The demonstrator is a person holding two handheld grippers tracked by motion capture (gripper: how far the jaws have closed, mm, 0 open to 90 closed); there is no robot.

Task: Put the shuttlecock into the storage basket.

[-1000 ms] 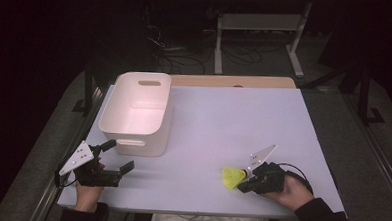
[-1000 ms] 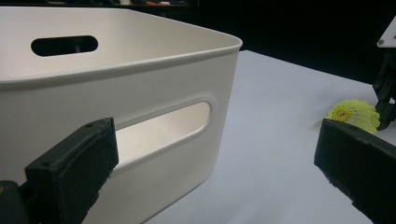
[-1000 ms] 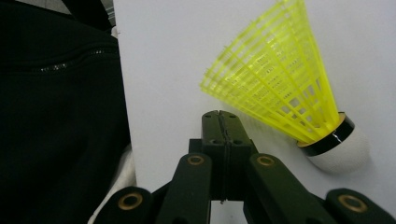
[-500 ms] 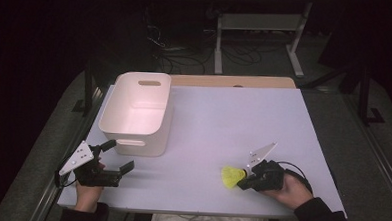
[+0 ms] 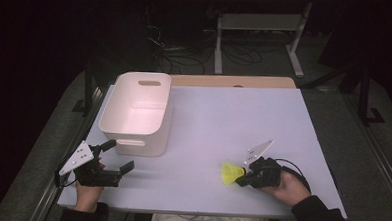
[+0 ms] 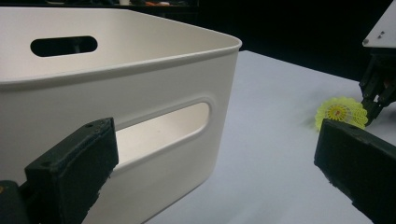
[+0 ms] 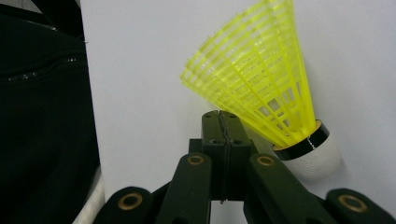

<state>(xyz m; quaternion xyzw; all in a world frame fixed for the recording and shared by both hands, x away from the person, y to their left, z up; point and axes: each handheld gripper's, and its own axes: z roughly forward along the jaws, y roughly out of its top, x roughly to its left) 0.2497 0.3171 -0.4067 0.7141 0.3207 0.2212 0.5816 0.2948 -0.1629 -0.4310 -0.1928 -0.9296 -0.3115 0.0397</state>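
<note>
A yellow shuttlecock [image 5: 230, 173] with a white cork tip lies on the white table [image 5: 223, 116] near the front right. My right gripper [image 5: 241, 180] rests just beside it with its jaws shut flat against each other. In the right gripper view the shuttlecock [image 7: 261, 79] lies along the right side of the closed right gripper [image 7: 219, 116], its skirt touching the jaw tips, not between them. My left gripper [image 5: 120, 155] stands open at the front left, just before the white basket [image 5: 137, 143]. The left gripper view shows the basket's wall [image 6: 140, 79] close ahead and the shuttlecock [image 6: 341, 112] farther off.
The basket has slot handles and nothing inside. A strip of wood [image 5: 230, 81] runs along the table's far edge. Beyond it are cables and a white metal stand [image 5: 260, 23] on a dark floor.
</note>
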